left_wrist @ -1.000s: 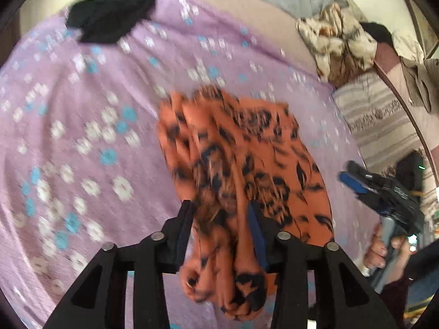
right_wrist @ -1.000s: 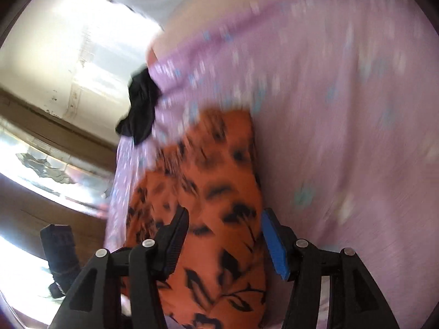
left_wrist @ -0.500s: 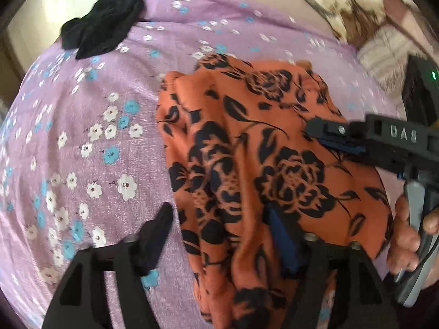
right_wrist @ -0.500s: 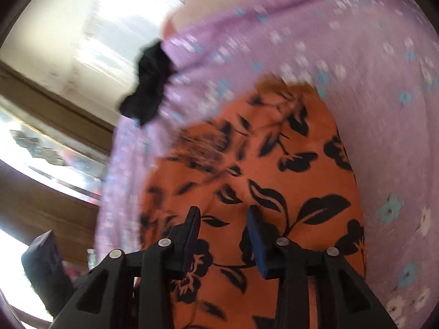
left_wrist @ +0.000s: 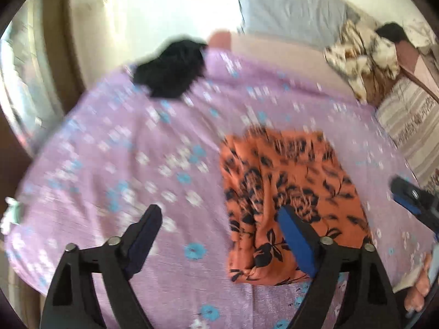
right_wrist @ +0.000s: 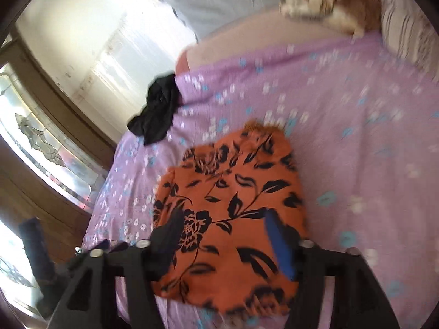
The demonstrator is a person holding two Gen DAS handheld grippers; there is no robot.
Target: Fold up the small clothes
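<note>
Both your grippers stand open above the folded garment on the bed.

Your left gripper (left_wrist: 219, 235) has its fingers spread wide, gripping nothing; the blue-padded one overlaps the near edge of the orange cloth with black flower print (left_wrist: 288, 200), the other sits over bare sheet. Your right gripper (right_wrist: 222, 235) likewise has its fingers parted and empty, straddling that orange cloth (right_wrist: 233, 192) from above. The cloth lies as a compact folded bundle on the lilac bedsheet with small white and blue flowers (left_wrist: 123, 164). Farther off, a crumpled black garment (left_wrist: 172, 71) rests at the sheet's far edge, with a pale blue pillow (left_wrist: 290, 13) beyond. Motion blur obscures finer detail.
</note>
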